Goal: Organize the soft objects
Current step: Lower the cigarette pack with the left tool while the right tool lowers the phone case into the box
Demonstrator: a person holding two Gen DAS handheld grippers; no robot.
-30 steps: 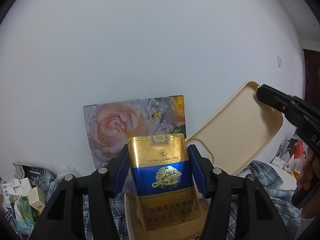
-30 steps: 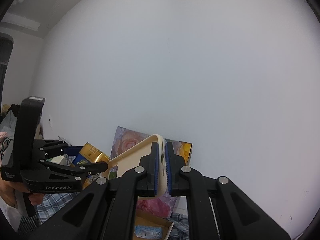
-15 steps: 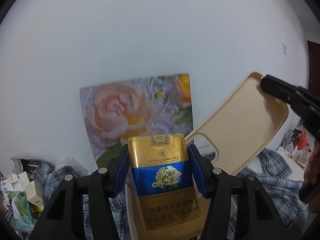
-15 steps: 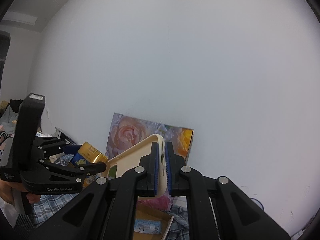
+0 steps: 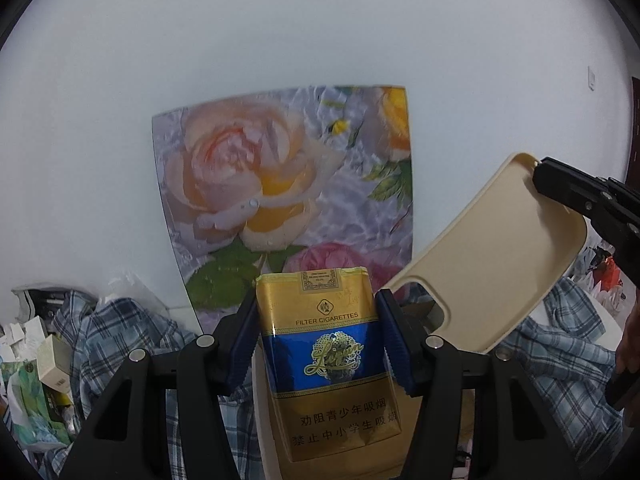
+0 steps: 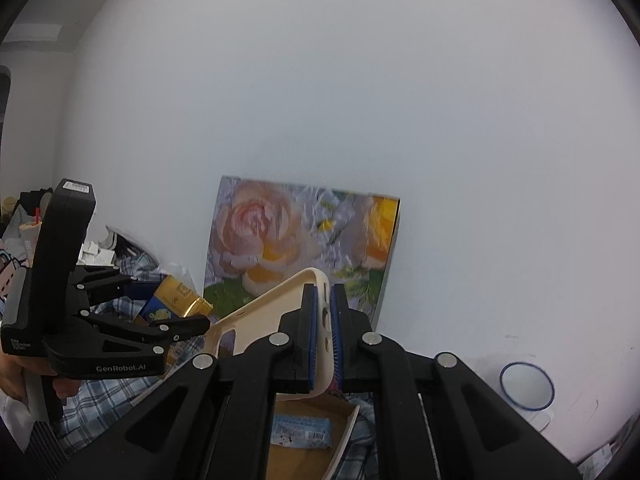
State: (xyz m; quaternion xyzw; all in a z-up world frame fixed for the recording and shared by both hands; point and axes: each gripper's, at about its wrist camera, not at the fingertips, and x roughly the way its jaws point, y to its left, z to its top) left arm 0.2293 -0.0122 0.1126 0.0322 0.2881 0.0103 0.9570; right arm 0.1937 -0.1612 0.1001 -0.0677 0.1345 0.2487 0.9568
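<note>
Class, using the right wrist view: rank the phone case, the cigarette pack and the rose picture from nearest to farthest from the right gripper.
1. Phone case: clamped in the right gripper, touching both pads.
2. Cigarette pack: off to the left, held in the left gripper.
3. Rose picture: farthest, leaning against the wall behind.

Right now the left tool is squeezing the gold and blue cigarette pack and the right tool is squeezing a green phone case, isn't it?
Not quite: the phone case is cream, not green. The right wrist view shows the right tool pinching its edge, and the left wrist view shows the same cream colour. The rest is right: the left tool is squeezing the gold and blue cigarette pack.
</note>
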